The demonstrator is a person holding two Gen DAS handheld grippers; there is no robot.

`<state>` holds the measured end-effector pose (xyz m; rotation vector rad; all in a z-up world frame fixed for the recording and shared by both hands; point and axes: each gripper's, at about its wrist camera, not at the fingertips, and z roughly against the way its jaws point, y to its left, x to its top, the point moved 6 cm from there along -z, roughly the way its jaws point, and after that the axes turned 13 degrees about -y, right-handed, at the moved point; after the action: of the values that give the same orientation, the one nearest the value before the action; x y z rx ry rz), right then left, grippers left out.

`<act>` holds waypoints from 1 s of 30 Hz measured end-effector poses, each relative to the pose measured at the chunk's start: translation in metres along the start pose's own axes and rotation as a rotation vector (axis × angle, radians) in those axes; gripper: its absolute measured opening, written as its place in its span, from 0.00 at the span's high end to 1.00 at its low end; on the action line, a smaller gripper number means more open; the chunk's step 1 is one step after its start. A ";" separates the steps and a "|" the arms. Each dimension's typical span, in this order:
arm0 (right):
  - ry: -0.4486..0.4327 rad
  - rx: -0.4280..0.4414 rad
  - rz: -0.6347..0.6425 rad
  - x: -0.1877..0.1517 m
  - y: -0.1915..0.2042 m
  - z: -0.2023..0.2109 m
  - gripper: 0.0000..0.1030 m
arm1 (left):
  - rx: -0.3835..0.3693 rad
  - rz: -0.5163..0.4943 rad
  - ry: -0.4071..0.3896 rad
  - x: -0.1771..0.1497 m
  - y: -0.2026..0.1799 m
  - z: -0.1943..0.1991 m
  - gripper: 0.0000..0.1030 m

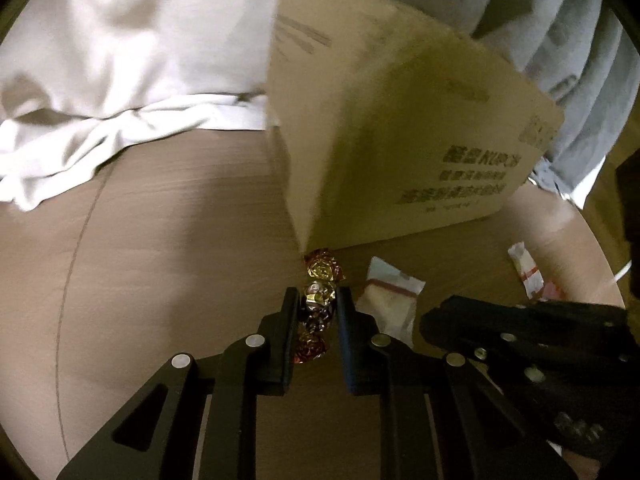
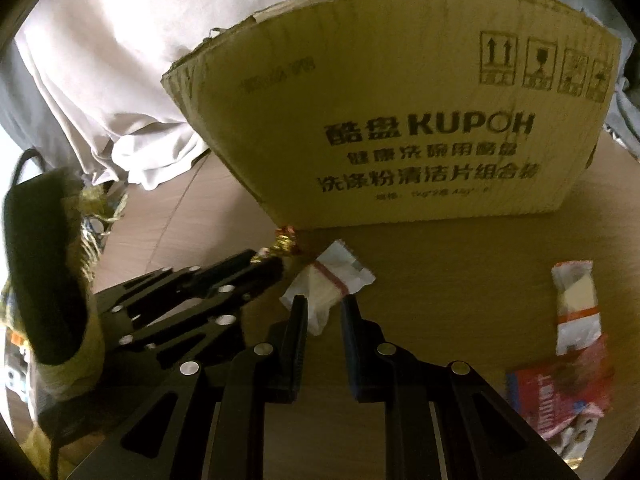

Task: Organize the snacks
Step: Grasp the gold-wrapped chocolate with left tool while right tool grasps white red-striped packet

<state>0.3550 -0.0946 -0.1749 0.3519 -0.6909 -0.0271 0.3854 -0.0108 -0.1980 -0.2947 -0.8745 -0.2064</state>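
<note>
Straight ahead at twelve o'clock, passage is blocked by a tall cardboard box standing on the tabletop. From the left view, a wide bare stretch of tabletop is left open from eight to eleven o'clock, bounded far back by bunched white cloth. At one o'clock a white packet lies in the way; at three o'clock a second packet and a red wrapper are found, with clear surface between them.

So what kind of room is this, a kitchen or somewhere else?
Probably a room in someone's home, though I can't tell which. A round wooden table holds a cardboard box and wrapped snacks, with rumpled white cloth behind.
</note>
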 end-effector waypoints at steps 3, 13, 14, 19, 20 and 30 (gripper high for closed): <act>0.023 0.017 -0.036 -0.004 0.002 -0.009 0.76 | 0.020 0.010 -0.024 -0.002 0.007 0.015 0.82; 0.022 0.016 -0.045 0.001 0.015 -0.031 0.66 | 0.033 0.064 -0.069 0.003 0.019 0.033 0.82; 0.022 0.015 -0.041 0.002 0.014 -0.033 0.66 | 0.037 0.065 -0.071 0.003 0.021 0.032 0.82; 0.011 -0.024 0.000 0.007 0.017 -0.040 0.64 | 0.047 0.075 -0.078 0.001 0.029 0.035 0.82; 0.010 -0.028 0.008 0.007 0.018 -0.042 0.59 | 0.048 0.078 -0.079 0.001 0.031 0.035 0.82; -0.021 -0.069 0.105 0.005 0.029 -0.047 0.39 | 0.068 0.096 -0.075 -0.006 0.043 0.034 0.82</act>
<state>0.3861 -0.0530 -0.1959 0.2489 -0.7269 0.0450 0.3697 0.0415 -0.1890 -0.2812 -0.9372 -0.0766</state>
